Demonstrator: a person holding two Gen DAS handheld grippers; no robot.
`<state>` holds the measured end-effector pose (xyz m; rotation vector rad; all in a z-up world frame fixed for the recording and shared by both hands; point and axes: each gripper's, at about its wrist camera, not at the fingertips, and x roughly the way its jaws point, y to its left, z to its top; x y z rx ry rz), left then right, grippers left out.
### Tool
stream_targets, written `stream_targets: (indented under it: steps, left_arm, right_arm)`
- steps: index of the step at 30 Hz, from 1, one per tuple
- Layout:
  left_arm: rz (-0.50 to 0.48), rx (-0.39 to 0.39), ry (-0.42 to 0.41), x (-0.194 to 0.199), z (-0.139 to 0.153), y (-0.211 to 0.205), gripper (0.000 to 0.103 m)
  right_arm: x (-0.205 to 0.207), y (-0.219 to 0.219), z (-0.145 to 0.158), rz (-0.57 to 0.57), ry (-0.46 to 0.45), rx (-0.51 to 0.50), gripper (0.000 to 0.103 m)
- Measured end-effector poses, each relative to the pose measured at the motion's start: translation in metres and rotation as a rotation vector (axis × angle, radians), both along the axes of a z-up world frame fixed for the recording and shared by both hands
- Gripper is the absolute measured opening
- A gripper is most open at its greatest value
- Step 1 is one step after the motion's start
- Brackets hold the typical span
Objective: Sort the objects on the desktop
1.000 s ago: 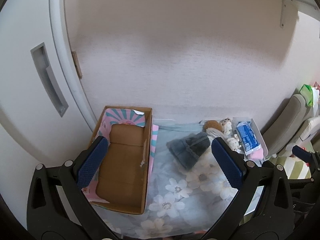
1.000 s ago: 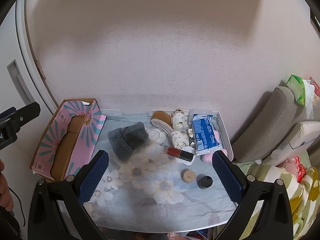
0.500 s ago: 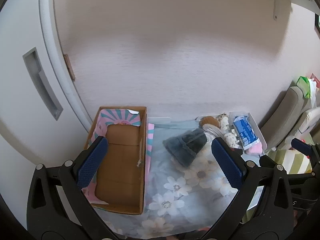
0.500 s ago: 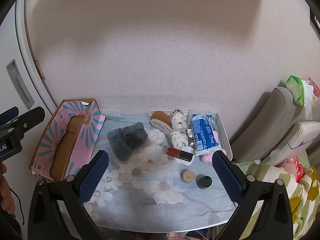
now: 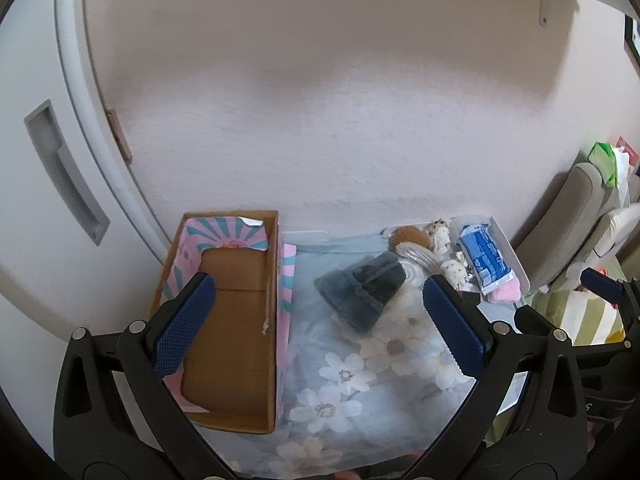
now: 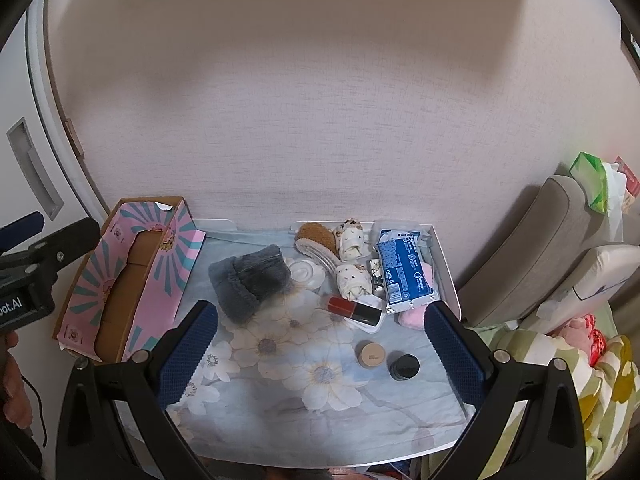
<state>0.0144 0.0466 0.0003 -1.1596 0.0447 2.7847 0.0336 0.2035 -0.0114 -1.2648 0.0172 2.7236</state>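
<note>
Left wrist view: left tongs (image 5: 320,322) wide open, empty, cardboard box (image 5: 228,320) bare behind left finger, grey hat (image 5: 362,290) ahead; right wrist view: right tongs (image 6: 322,356) agape, empty, two jars (image 6: 386,360) between fingers on desk (image 6: 280,396) — judged nothing sorted yet

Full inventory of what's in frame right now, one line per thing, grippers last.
open pink-and-teal cardboard box: 1, far left
grey knit hat: 1, centre
brown bristle brush: 1, back
rolled cream spotted cloths: 2, right of brush
blue plastic packet: 1, back right
red-and-black lipstick tube: 1, centre right
tan round jar: 1, front
black round jar: 1, beside tan jar
floral blue cloth: 1, covers table
left gripper: 1, open, empty
right gripper: 1, open, empty
</note>
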Motion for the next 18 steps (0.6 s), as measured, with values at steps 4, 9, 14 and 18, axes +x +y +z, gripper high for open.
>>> stream_targets:
  steps: [4, 9, 14, 18]
  left_arm:
    - [-0.014, -0.001, -0.010, -0.003, -0.003, 0.004, 0.103]
    - [-0.045, -0.011, -0.026, -0.011, -0.008, 0.011, 0.103]
    - [-0.106, -0.044, -0.063, -0.028, -0.024, 0.020, 0.103]
    - [-0.166, -0.066, -0.142, -0.042, -0.058, 0.039, 0.103]
  right_arm:
    - [-0.002, 0.001, -0.002, 0.000, -0.008, -0.006, 0.103]
    - [-0.005, 0.014, -0.005, 0.008, -0.011, -0.016, 0.103]
    - [0.000, 0.051, -0.007, 0.018, -0.010, -0.016, 0.103]
    - [0.005, 0.074, -0.025, 0.025, -0.049, 0.010, 0.103]
